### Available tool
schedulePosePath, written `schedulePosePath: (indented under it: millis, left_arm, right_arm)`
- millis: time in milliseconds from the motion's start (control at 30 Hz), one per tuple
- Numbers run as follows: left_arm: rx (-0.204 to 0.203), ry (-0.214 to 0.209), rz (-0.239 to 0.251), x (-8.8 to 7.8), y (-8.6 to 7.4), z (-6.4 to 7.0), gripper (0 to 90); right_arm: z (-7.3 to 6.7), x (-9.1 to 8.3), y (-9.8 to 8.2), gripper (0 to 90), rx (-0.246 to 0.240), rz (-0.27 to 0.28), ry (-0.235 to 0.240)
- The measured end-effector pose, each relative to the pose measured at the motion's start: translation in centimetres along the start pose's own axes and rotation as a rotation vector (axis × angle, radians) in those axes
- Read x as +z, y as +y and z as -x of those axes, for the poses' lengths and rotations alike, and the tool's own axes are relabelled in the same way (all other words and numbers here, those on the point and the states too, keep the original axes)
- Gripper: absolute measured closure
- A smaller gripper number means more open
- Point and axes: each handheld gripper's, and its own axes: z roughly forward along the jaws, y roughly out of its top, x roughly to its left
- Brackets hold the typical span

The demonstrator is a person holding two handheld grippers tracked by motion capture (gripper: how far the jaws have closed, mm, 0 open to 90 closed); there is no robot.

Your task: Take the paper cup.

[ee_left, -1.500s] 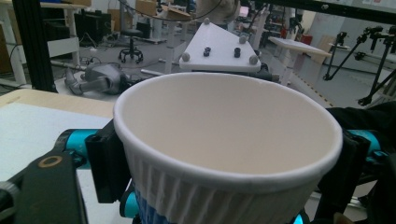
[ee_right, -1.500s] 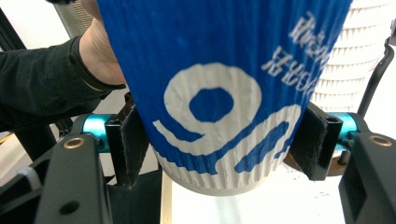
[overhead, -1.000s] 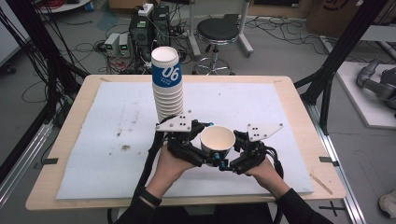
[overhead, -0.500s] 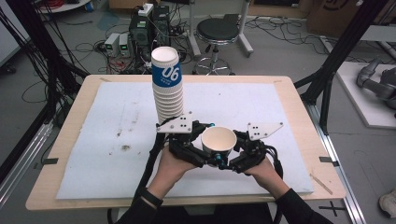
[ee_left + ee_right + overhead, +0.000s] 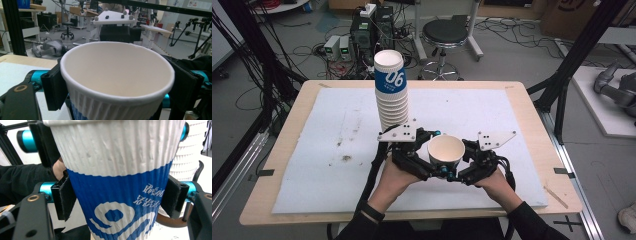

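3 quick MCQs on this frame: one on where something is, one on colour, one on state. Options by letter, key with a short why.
1. Where does the tall stack of cups stand?
A. Behind the left gripper
B. At the table's right edge
C. On the stool

2. What colour is the band on the single cup?
A. Red
B. Blue
C. Green

3. How is the single cup oriented?
A. Upside down
B. On its side
C. Upright, mouth open upward

Key:
1 A: in the high view the stack rises on the white mat just beyond that gripper.
2 B: the right gripper view shows a blue band with white print below ribbed white.
3 C: the high view looks into its empty mouth between left and right gripper.
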Motion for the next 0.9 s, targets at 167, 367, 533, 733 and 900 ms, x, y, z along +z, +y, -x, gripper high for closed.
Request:
schedulePosePath:
  millis: [167, 367, 533, 733, 900]
  left_arm:
    - [0.002, 0.009, -0.009, -0.7, 0.3, 0.1, 13.6]
    - [0.002, -0.001, 0.000, -1.0, 0.4, 0.0, 13.6]
    - [0.003, 0.001, -0.005, -1.1, 0.6, 0.1, 11.3]
    - [0.017, 0.022, -0.006, -1.8, 0.8, 0.2, 11.2]
    - [0.024, 0.047, -0.011, -2.6, 0.9, 0.3, 11.2]
  right_arm:
    - [0.0, -0.1, 0.1, 25.7, -0.007, -0.009, 0.004]
    - [-0.1, 0.0, 0.1, 25.7, -0.016, -0.011, 0.009]
    - [-0.2, -0.2, 0.2, 25.7, -0.026, -0.006, 0.011]
    - [-0.2, -0.7, 0.4, 25.7, -0.030, 0.001, 0.005]
    - [-0.1, -0.9, 0.5, 25.7, -0.031, 0.009, 0.002]
